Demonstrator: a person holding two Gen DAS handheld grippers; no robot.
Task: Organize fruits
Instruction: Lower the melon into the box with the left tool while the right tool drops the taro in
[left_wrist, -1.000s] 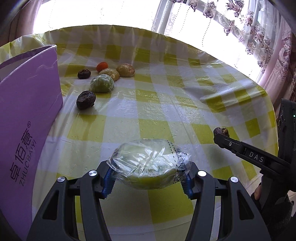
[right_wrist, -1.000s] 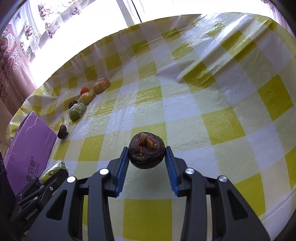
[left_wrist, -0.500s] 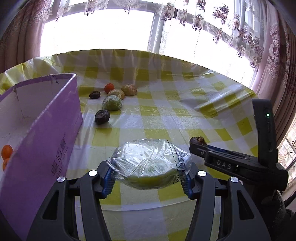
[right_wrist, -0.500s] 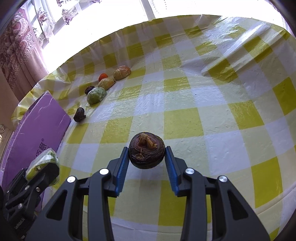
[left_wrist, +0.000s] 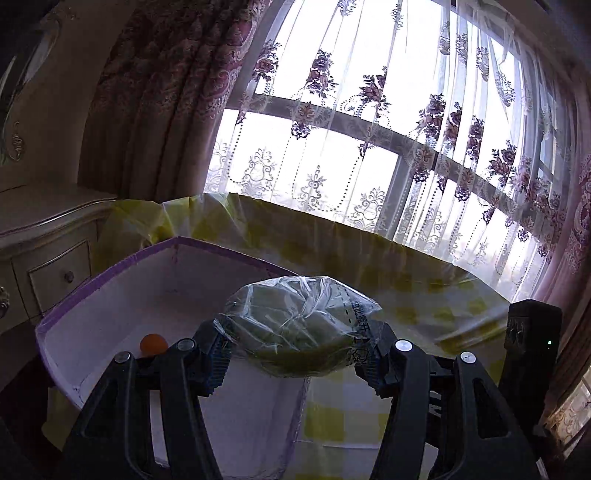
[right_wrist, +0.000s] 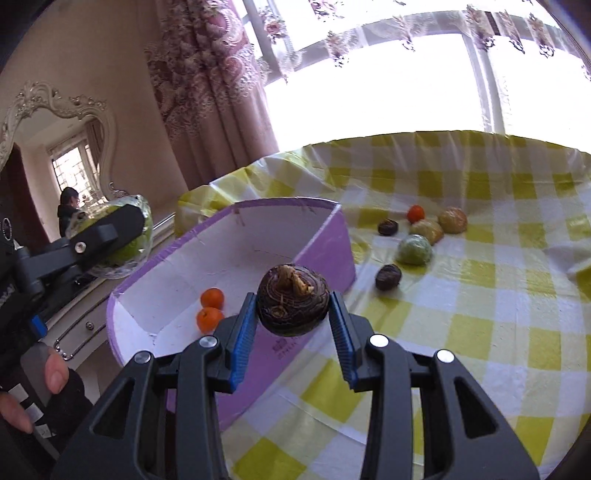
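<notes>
Left gripper (left_wrist: 295, 349): clamped on a plastic-wrapped green fruit (left_wrist: 299, 328), held above the open purple box (left_wrist: 110, 280); dark printed characters are seen on the wrap but cannot be read. Right gripper (right_wrist: 292, 325): clamped by its blue pads (right_wrist: 242, 334) on a dark brown round fruit (right_wrist: 292, 304), held near the box's long side. Box interior: white, with two small orange fruits (right_wrist: 210, 308) lying on the bottom; faint print on the purple outer wall is noted, illegible. Desk (right_wrist: 498, 314): covered in yellow-and-white check cloth, bearing a group of loose fruits (right_wrist: 417, 245) beyond the box: two dark, one green, two tan, one orange.
</notes>
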